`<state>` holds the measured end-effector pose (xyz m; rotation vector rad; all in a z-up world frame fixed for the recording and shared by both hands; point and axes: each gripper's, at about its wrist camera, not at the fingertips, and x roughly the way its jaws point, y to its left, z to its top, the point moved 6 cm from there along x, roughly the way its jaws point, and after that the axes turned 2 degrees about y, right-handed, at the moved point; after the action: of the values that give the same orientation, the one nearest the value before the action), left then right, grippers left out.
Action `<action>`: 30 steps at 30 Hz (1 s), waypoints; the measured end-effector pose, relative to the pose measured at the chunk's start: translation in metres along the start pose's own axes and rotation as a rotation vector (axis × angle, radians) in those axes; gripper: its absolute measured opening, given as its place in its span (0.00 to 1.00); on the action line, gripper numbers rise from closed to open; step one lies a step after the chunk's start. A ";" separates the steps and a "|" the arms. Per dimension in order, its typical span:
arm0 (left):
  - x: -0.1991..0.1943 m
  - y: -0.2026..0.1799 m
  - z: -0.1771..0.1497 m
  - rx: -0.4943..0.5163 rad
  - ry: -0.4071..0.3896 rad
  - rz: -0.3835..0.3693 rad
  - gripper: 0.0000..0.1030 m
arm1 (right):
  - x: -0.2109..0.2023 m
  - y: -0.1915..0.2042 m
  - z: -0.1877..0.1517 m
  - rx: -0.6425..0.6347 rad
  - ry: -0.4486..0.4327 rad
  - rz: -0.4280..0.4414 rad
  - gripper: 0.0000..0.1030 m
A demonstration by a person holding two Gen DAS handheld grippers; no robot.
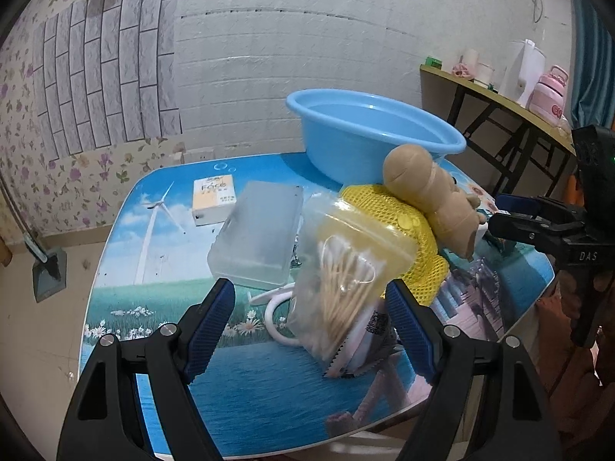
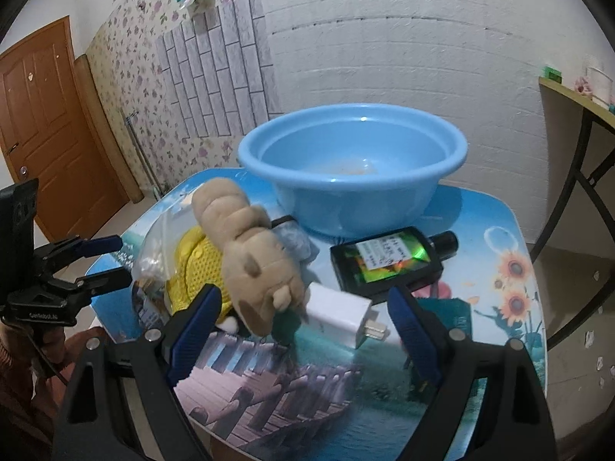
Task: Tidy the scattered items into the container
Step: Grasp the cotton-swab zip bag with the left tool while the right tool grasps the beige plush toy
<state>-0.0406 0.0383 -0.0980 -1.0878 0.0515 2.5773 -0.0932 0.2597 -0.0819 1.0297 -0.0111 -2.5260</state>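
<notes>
Both hand-held grippers spread wide over a cluttered worktop, nothing gripped.

The smooth round blue basin (image 2: 351,176) sits upper centre at the worktop's (image 2: 496,230) far edge. In the left wrist view, the left hand-held gripper (image 1: 310,320) frames a crinkly clear bag of cotton swabs (image 1: 346,292), pads not touching it; a frosted plastic box (image 1: 255,238) and small carton (image 1: 213,199) show only here. The right hand-held gripper (image 2: 303,330) frames a boxy white charger (image 2: 338,313) (a glossy black bottle (image 2: 388,263) shows only here), beside the plush ginger toy (image 2: 250,253) on yellow mesh (image 2: 200,269).
</notes>
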 end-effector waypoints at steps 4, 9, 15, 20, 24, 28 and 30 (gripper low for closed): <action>0.003 -0.001 0.001 0.012 0.004 0.003 0.88 | 0.002 0.003 0.000 -0.007 0.000 0.004 0.87; 0.011 -0.004 0.001 0.028 0.020 0.009 0.93 | 0.001 0.011 0.003 -0.020 -0.016 0.015 0.87; 0.017 -0.007 -0.003 0.032 0.036 -0.017 0.93 | 0.009 0.025 0.004 -0.057 -0.010 0.026 0.87; 0.016 -0.009 -0.004 0.037 0.024 -0.030 0.92 | 0.018 0.028 0.004 -0.042 0.011 0.039 0.86; 0.013 -0.008 -0.004 0.020 0.006 -0.052 0.72 | 0.023 0.031 0.003 -0.049 0.024 0.039 0.81; 0.012 -0.014 -0.004 0.027 0.002 -0.095 0.54 | 0.028 0.032 0.001 -0.045 0.044 0.042 0.77; 0.010 -0.019 -0.004 0.049 -0.005 -0.100 0.43 | 0.028 0.032 0.001 -0.047 0.046 0.045 0.76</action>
<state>-0.0383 0.0585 -0.1061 -1.0391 0.0580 2.4772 -0.0999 0.2193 -0.0948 1.0566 0.0369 -2.4497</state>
